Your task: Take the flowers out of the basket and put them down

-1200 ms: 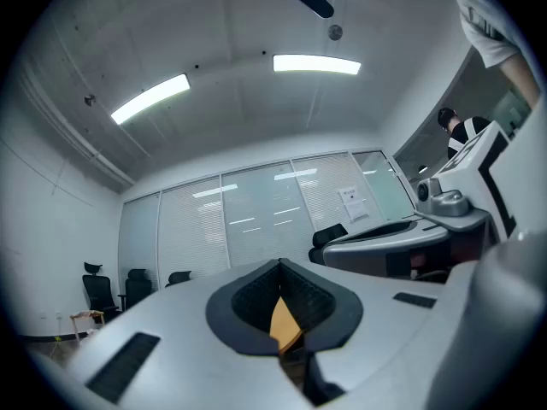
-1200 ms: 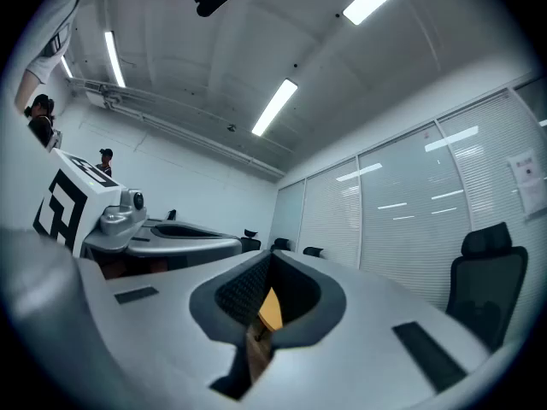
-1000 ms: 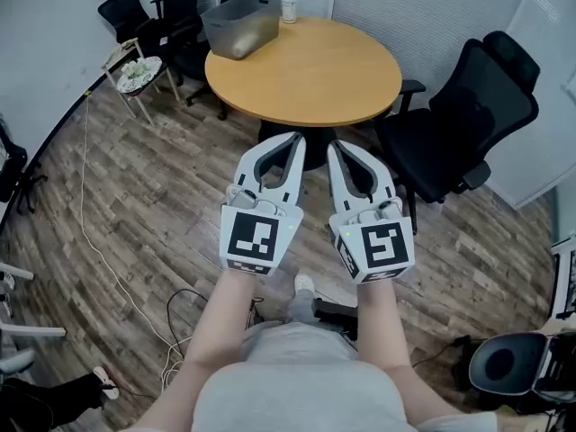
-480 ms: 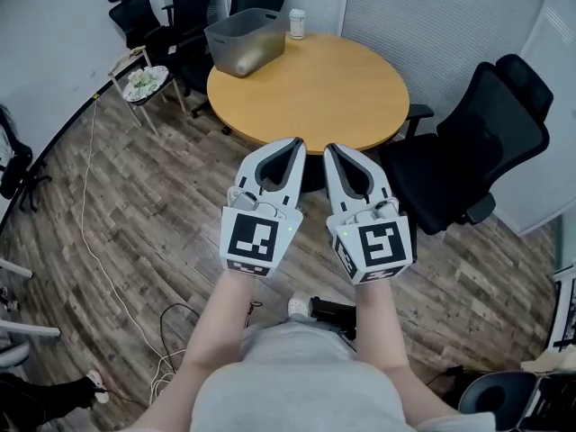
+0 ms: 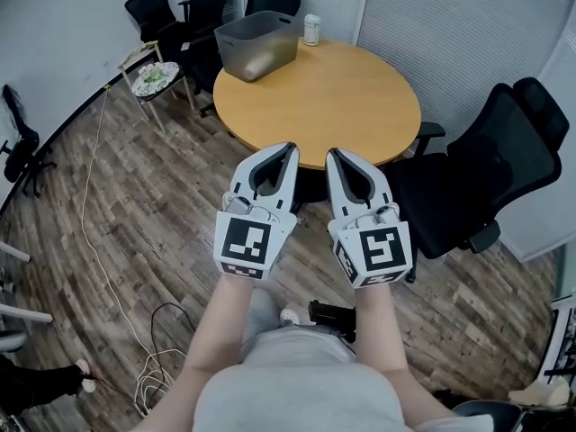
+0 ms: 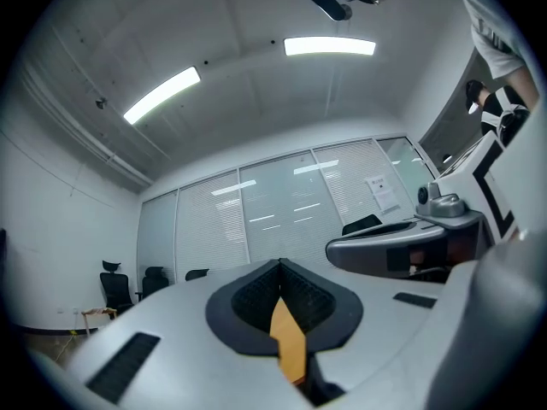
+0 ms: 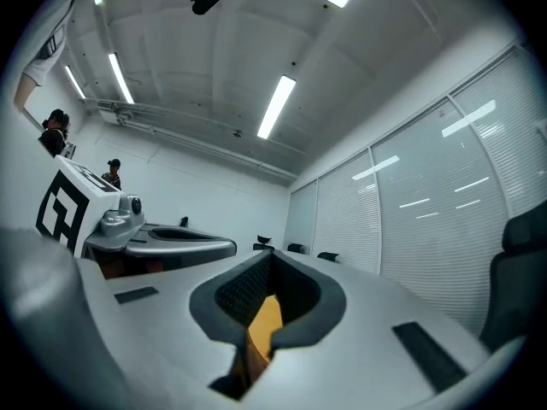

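Observation:
A grey basket (image 5: pixel 258 43) stands on the far left part of the round wooden table (image 5: pixel 342 106). I cannot see what is inside it from here, and no flowers show in it. A white cup (image 5: pixel 311 29) stands beside it at the table's far edge. My left gripper (image 5: pixel 290 149) and right gripper (image 5: pixel 333 155) are held side by side in front of me, just short of the table's near edge. Both are shut and empty. In the left gripper view the left gripper (image 6: pixel 279 267) has its jaws pressed together, with only a sliver of tabletop showing between them. The right gripper (image 7: pixel 268 256) looks the same in its own view.
A black office chair (image 5: pixel 486 169) stands close to the table on the right, and more black chairs (image 5: pixel 171 12) line the back left wall. A small side table (image 5: pixel 154 78) at the left carries something white and green. A white cable (image 5: pixel 94 232) trails across the wooden floor.
The table and basket have come nearer and sit lower in the head view. Both grippers stay shut and side by side, a little closer to the table's edge.

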### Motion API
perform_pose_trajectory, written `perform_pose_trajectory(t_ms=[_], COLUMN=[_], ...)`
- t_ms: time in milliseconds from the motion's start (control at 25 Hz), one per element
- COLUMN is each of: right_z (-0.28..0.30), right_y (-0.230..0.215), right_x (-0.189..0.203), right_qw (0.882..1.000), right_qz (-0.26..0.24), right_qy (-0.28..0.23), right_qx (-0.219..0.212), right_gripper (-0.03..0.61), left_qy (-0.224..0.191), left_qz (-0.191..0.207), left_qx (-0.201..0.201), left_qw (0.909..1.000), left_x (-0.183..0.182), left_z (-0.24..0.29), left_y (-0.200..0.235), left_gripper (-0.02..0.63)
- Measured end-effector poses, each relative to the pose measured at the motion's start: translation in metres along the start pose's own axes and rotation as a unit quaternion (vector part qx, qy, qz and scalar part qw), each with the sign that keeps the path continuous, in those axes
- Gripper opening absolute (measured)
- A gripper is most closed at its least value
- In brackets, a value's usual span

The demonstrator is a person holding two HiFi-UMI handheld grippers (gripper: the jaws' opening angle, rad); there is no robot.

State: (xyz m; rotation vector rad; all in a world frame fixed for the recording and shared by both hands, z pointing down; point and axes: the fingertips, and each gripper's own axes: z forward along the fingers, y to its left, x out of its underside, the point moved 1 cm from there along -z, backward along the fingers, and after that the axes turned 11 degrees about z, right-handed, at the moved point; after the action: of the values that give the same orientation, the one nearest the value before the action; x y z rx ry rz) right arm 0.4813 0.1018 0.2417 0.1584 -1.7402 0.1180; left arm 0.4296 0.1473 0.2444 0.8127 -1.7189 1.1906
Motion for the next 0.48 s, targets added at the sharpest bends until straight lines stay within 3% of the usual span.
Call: perform_pose_trajectory(t_ms=[480], right_z=[0.058], right_y=[0.0], right_x=[0.015], right_qw=[1.0], right_qz=[0.02], right_qy=[-0.004], right_qx=[-0.022], right_gripper=[0.025], left_qy=[0.005], left_qz=[-0.002], left_qx=[-0.013], left_qw=[0.9999], left_x=[0.029], left_z=[0.03], left_y=[0.052], left_gripper=[0.005])
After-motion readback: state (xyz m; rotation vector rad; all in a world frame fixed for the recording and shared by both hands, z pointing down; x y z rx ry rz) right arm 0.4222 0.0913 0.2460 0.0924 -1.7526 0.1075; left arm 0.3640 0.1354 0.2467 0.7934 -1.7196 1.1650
